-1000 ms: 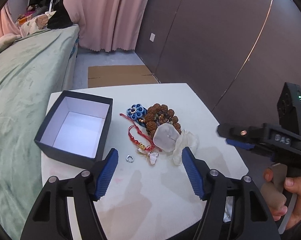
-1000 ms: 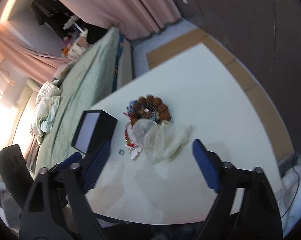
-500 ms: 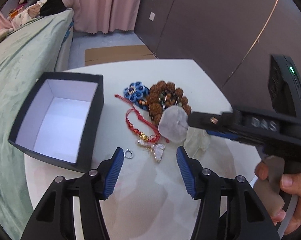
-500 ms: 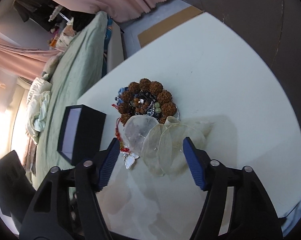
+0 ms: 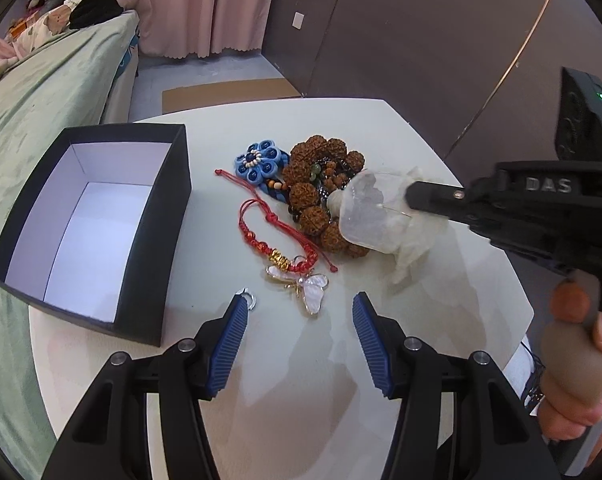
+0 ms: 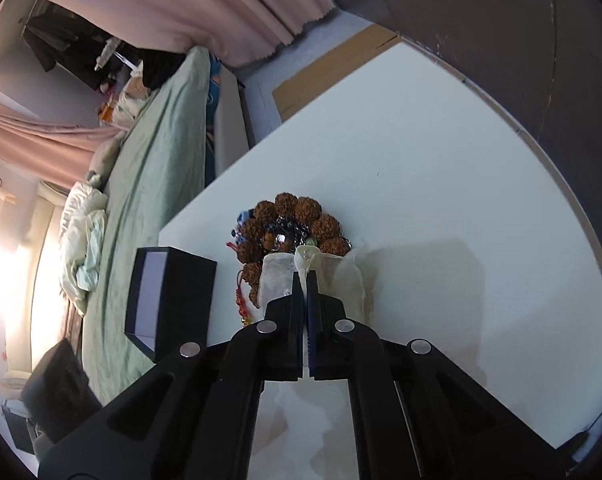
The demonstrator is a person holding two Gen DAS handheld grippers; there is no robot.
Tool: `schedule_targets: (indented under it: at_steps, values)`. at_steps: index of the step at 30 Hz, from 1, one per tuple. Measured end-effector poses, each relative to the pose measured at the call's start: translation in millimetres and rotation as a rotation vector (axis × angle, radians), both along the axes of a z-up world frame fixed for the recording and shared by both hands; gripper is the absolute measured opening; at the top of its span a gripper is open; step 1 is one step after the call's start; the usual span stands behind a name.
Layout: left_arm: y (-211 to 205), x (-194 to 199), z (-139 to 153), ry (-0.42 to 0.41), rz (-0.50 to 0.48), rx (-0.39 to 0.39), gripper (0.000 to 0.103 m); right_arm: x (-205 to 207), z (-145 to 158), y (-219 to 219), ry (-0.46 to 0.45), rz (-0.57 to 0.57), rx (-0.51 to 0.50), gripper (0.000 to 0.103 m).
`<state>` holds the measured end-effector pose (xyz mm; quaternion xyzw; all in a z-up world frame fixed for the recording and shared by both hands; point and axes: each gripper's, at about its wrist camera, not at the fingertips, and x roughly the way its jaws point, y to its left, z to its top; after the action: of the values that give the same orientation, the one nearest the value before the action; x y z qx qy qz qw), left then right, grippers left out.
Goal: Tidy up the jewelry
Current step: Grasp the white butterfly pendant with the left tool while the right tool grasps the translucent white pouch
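Observation:
An open black box (image 5: pixel 93 216) with a white inside stands on the white table's left. A jewelry pile lies beside it: a blue flower piece (image 5: pixel 259 164), a brown bead bracelet (image 5: pixel 317 196), a red cord bracelet (image 5: pixel 277 244), a butterfly pendant (image 5: pixel 307 286) and a small ring (image 5: pixel 248 298). My right gripper (image 6: pixel 305 280) is shut on translucent shell pieces (image 5: pixel 375 220) at the pile's right. My left gripper (image 5: pixel 299 328) is open just in front of the butterfly pendant.
A green-covered bed (image 5: pixel 29 120) runs along the table's left side. Pink curtains (image 5: pixel 205 4) and a dark wall (image 5: pixel 421 32) stand behind. Cardboard (image 5: pixel 229 94) lies on the floor beyond the table. The table's right edge (image 5: pixel 513 276) is close to my right gripper.
My right gripper has moved onto the shell pieces and closed on them. My left gripper has moved forward toward the butterfly pendant and stays open.

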<state>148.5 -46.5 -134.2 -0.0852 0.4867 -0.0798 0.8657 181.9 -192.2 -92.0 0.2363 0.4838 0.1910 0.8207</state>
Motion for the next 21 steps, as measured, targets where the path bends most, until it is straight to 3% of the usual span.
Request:
schedule_targets:
  at_steps: [4,10,19,21]
  values:
    - [-2.8,6.5,-5.7,-0.006,-0.006,0.013,0.046,0.1,5.8,0.4,-0.001,0.001,0.016,0.003]
    - [-18.0,18.7,-11.5,-0.038,-0.071,0.13,0.046,0.3,8.0,-2.3,0.005,0.003,0.015,0.003]
    - [-32.5,27.2,-18.3,-0.048,-0.145,0.228,0.047,-0.6,7.2,-9.1,0.011,0.003,0.019,0.003]
    - [-35.1,26.7,-18.8,-0.05,-0.142,0.237,0.041,-0.3,7.0,-9.2,0.01,0.003,0.019,0.003]
